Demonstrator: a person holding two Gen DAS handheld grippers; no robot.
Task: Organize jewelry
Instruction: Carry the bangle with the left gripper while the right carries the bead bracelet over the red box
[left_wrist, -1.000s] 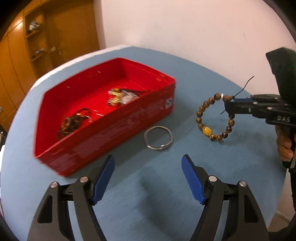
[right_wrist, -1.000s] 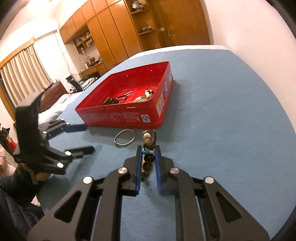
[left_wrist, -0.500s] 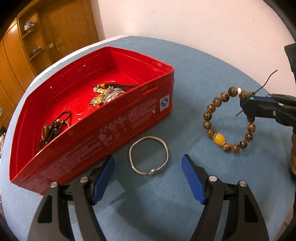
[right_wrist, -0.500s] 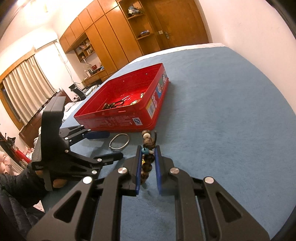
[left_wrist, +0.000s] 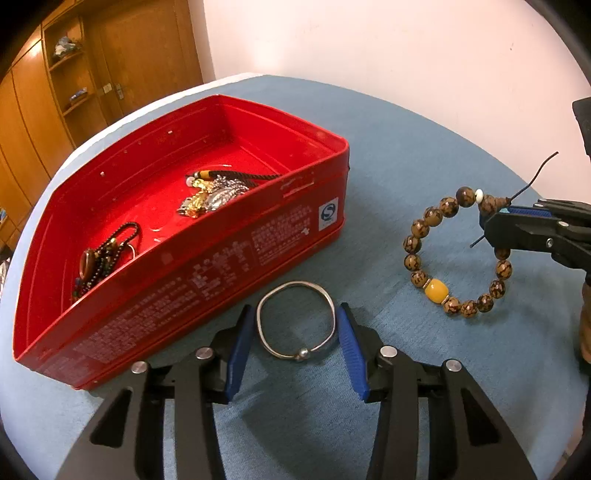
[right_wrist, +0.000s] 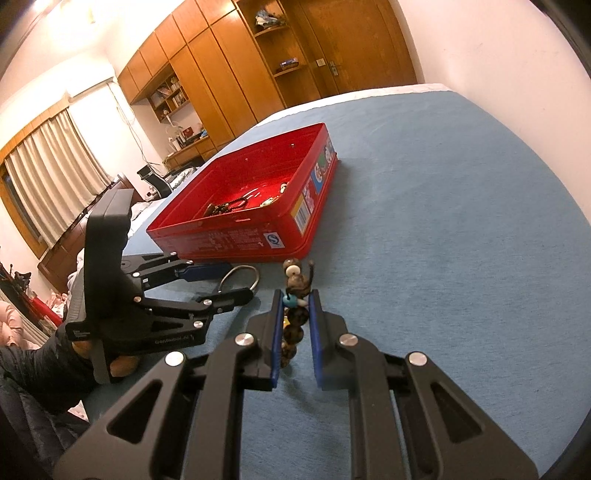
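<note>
A silver bangle (left_wrist: 295, 326) lies flat on the blue table beside the red tin (left_wrist: 207, 273). My left gripper (left_wrist: 295, 343) is open, its blue pads on either side of the bangle, close to it. The bangle also shows in the right wrist view (right_wrist: 240, 278). My right gripper (right_wrist: 295, 325) is shut on a brown bead bracelet (right_wrist: 293, 317) with a yellow bead (left_wrist: 435, 290); the bracelet hangs upright above the table (left_wrist: 458, 254). The tin holds a dark bead string (left_wrist: 103, 254) and a gold and silver bundle (left_wrist: 214, 194).
The red tin (right_wrist: 255, 221) stands on the blue table (right_wrist: 443, 221), left of the bracelet. A white wall runs behind the table's right edge. Wooden cupboards (right_wrist: 229, 74) and curtains (right_wrist: 48, 166) stand further off to the left.
My left gripper has moved forward and down over the bangle and its jaws have narrowed around it. The right gripper holds the bead bracelet much as before.
</note>
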